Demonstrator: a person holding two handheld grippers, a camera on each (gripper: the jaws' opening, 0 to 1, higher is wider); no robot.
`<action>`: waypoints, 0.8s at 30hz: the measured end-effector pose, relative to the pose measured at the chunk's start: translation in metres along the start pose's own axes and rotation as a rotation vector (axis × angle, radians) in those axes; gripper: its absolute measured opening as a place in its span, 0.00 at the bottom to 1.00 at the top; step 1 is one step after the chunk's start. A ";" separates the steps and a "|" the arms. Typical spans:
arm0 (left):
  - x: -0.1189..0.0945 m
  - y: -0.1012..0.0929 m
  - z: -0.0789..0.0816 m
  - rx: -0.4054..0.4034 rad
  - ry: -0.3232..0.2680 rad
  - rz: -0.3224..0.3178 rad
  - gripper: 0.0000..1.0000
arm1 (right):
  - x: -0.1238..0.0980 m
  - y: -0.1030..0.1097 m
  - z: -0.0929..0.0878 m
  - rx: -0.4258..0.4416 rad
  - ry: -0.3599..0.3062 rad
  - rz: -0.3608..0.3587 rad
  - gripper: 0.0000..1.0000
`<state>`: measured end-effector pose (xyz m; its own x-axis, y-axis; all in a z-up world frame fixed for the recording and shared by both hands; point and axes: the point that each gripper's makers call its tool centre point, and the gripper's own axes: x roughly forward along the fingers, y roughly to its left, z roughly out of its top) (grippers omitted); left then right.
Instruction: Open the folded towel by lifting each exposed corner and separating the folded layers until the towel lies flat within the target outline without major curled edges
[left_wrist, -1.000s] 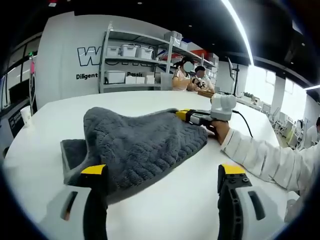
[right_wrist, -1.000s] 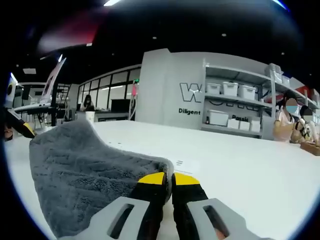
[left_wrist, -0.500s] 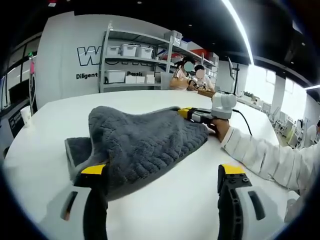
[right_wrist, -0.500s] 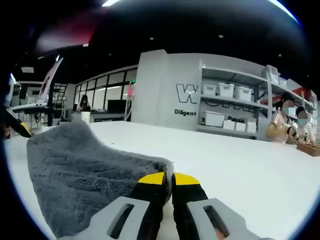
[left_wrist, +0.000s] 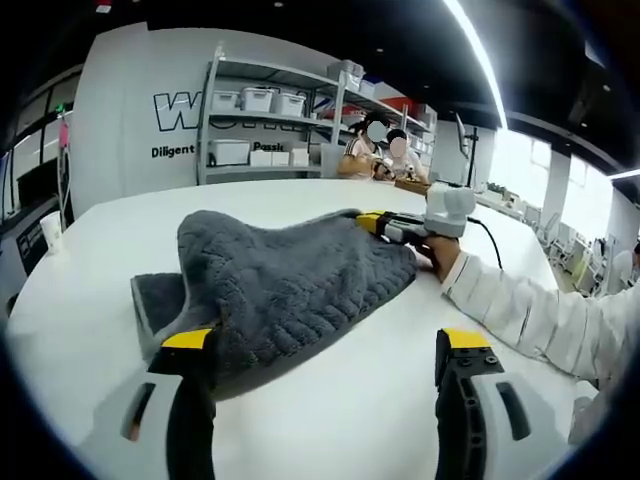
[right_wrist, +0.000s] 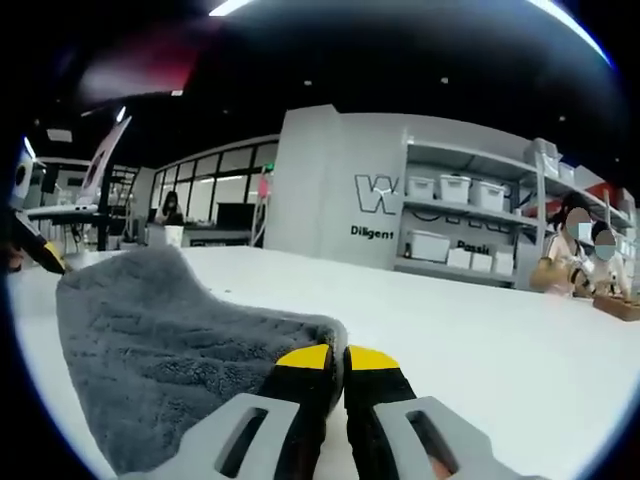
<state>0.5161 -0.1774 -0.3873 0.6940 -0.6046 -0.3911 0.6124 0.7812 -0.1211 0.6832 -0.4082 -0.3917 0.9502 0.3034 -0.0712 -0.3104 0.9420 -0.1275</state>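
My left gripper (left_wrist: 325, 345) stands with its yellow-tipped jaws spread wide and holding nothing, just short of the near edge of the grey towel (left_wrist: 285, 280). The towel lies on the white table (left_wrist: 330, 420), its upper layer raised in a hump over a flat lower layer that shows at its left. At the towel's far right corner my right gripper (right_wrist: 328, 362) has its jaws pressed together on the cloth (a person's hand (left_wrist: 440, 255) and white sleeve (left_wrist: 535, 320) show beside it). Beyond the towel, a metal shelf unit (left_wrist: 265, 120) against the wall carries white bins (left_wrist: 258, 100); their contents I cannot tell.
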 end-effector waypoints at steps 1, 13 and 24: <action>0.000 0.000 0.000 0.000 -0.001 -0.001 0.89 | -0.001 0.001 0.000 -0.004 -0.001 0.002 0.00; -0.001 0.000 0.000 -0.005 -0.002 -0.005 0.89 | -0.013 0.013 0.017 -0.152 -0.039 -0.012 0.00; -0.002 0.003 0.003 -0.018 -0.015 -0.005 0.89 | -0.026 0.036 0.035 -0.312 -0.090 -0.002 0.00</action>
<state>0.5175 -0.1739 -0.3842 0.6965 -0.6106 -0.3768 0.6090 0.7808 -0.1396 0.6487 -0.3772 -0.3594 0.9453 0.3259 0.0154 -0.2888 0.8578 -0.4253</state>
